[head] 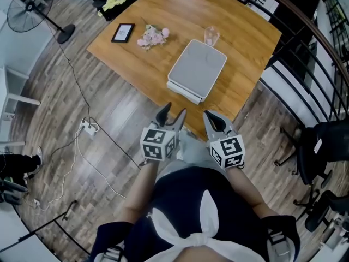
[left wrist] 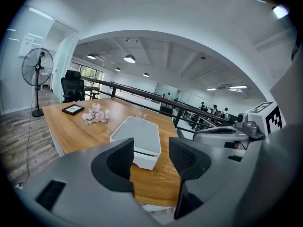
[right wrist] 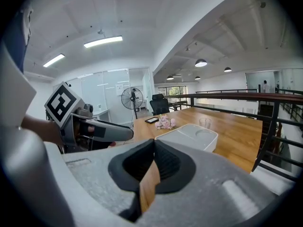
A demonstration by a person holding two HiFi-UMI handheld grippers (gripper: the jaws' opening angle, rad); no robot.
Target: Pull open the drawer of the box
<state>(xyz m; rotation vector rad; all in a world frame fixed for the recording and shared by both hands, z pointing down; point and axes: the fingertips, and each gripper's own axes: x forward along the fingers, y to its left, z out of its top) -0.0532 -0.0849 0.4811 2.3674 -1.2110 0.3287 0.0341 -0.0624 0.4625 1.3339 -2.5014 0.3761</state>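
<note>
A flat white box (head: 197, 69) lies on the wooden table (head: 240, 64), its drawer front (head: 182, 90) facing the near table edge. Both grippers hang short of that edge, over the floor, in front of the person. My left gripper (head: 172, 116) stands open with nothing between its jaws; in the left gripper view (left wrist: 151, 157) the box (left wrist: 137, 138) shows through the gap. My right gripper (head: 215, 121) is shut, its pads meeting with nothing held (right wrist: 154, 162); the box (right wrist: 189, 136) sits ahead of it on the table.
On the table behind the box are a bunch of pink flowers (head: 152, 36), a framed picture (head: 123, 32) and a clear glass (head: 211, 35). A standing fan (head: 32, 7) and floor cables (head: 87, 127) are at the left. A dark railing (head: 305, 42) and office chairs stand at the right.
</note>
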